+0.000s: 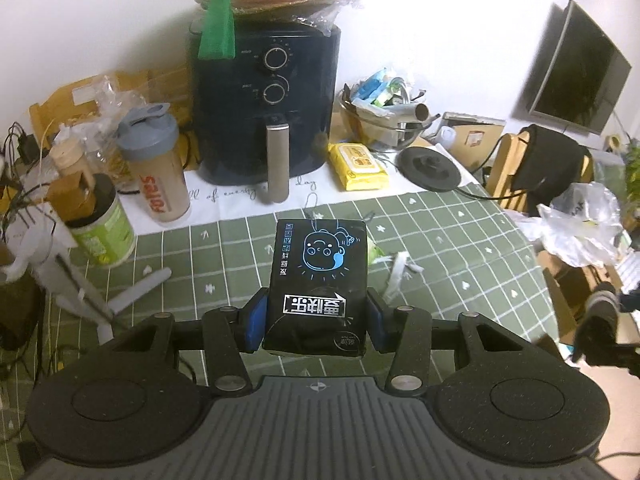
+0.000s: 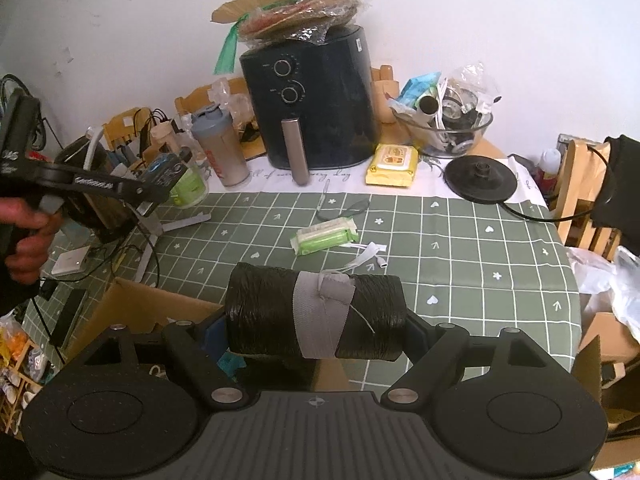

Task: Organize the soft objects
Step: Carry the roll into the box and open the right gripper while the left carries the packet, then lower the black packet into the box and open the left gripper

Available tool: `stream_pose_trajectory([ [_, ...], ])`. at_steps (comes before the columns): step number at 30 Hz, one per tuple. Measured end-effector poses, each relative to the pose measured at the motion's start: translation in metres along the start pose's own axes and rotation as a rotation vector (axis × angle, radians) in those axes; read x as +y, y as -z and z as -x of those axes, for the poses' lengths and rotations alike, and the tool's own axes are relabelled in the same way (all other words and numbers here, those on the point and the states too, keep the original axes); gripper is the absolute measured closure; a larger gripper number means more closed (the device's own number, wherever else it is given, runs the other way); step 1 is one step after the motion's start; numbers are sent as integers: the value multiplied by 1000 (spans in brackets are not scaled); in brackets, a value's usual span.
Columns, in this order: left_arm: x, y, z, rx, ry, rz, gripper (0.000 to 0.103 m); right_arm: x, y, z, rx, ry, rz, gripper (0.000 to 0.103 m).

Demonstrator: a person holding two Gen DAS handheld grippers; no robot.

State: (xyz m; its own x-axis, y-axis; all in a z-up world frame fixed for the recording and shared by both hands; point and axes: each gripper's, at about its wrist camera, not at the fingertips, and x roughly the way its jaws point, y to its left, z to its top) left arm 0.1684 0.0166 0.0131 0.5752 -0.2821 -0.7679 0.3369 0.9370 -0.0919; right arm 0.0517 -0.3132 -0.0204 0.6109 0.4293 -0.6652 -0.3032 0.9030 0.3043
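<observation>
Nearest the left camera, the left gripper (image 1: 316, 318) has its jaws partly closed on a black tissue pack (image 1: 318, 280), lifted above the green checked desk (image 1: 460, 248). Its long axis runs from 6 to 12 o'clock, the free end pointing at the air fryer (image 1: 266, 108). The right gripper (image 2: 316, 326) has its jaws wide, clamped on the two ends of a black roll (image 2: 316, 312), whose long axis lies from 9 to 3 o'clock above a cardboard box (image 2: 132, 308). Only the pack's near end is pinched, so it could sag or slip out. A small green pack (image 2: 326, 236) lies on the desk at 12 o'clock from the roll.
</observation>
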Motion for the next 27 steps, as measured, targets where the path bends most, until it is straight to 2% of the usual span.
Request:
stream_pose_trajectory([
  [6,-8,22,24,7,13,36,56,10,7,4,21,-55,48,19],
  [18,-18,56,50,4,10,137,56,56,24,3,96,-233,170,18],
  [19,-18,58,52,4,8,147,56,60,26,0,115,-237,181,16],
  [20,-18,60,53,4,8,155,56,63,28,-2,131,-234,191,8],
  [22,-18,65,57,5,4,174,56,69,34,-5,155,-234,222,0],
  [27,-19,77,63,13,0,222,56,69,47,-3,179,-205,250,0],
])
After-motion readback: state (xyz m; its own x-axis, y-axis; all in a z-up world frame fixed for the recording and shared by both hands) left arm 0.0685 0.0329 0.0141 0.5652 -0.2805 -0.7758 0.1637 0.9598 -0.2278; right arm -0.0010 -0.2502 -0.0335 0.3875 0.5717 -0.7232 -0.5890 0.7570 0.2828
